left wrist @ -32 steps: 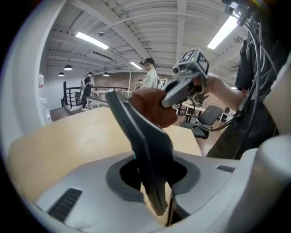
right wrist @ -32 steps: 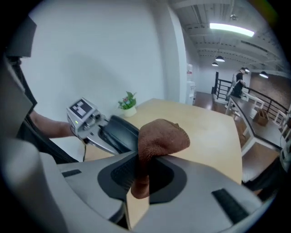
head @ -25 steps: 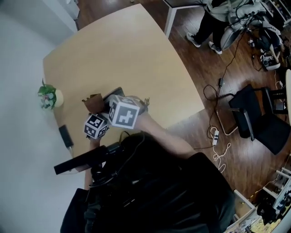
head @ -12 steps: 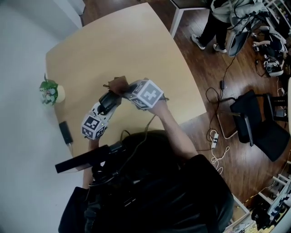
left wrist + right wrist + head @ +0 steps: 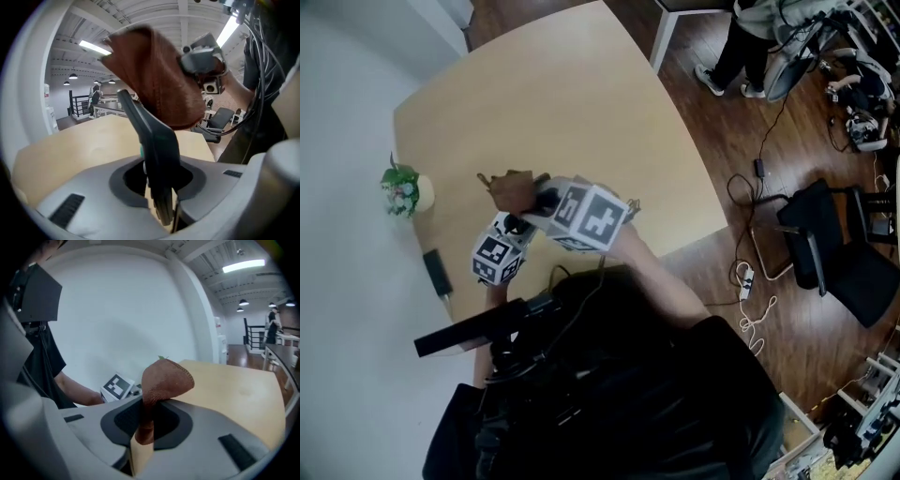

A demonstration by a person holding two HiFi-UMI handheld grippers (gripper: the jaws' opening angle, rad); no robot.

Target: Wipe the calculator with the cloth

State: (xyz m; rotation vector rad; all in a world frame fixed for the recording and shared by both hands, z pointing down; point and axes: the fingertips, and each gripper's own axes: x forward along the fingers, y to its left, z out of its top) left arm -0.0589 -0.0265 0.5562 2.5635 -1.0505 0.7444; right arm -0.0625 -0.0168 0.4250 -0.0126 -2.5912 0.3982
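In the left gripper view a dark, flat calculator (image 5: 155, 145) stands edge-on, and my left gripper (image 5: 160, 199) is shut on its lower end. A brown cloth (image 5: 154, 77) lies against the calculator's upper part, with the right gripper's body behind it. The right gripper view shows my right gripper (image 5: 143, 439) shut on that cloth (image 5: 165, 378), which bunches up above the jaws. From the head view both grippers hang over the near left part of the tan table (image 5: 572, 103). There the left gripper (image 5: 516, 230) sits just below the right gripper (image 5: 536, 199) and the cloth (image 5: 510, 191).
A small potted plant (image 5: 403, 191) stands at the table's left edge, and a dark flat object (image 5: 437, 274) lies near the front-left edge. On the wooden floor to the right are a black chair (image 5: 830, 244) and cables (image 5: 748, 281). A person (image 5: 755, 33) stands at the far right.
The right gripper carried the cloth up and to the right along the calculator, then back down and to the left. The left gripper stayed put with the calculator.
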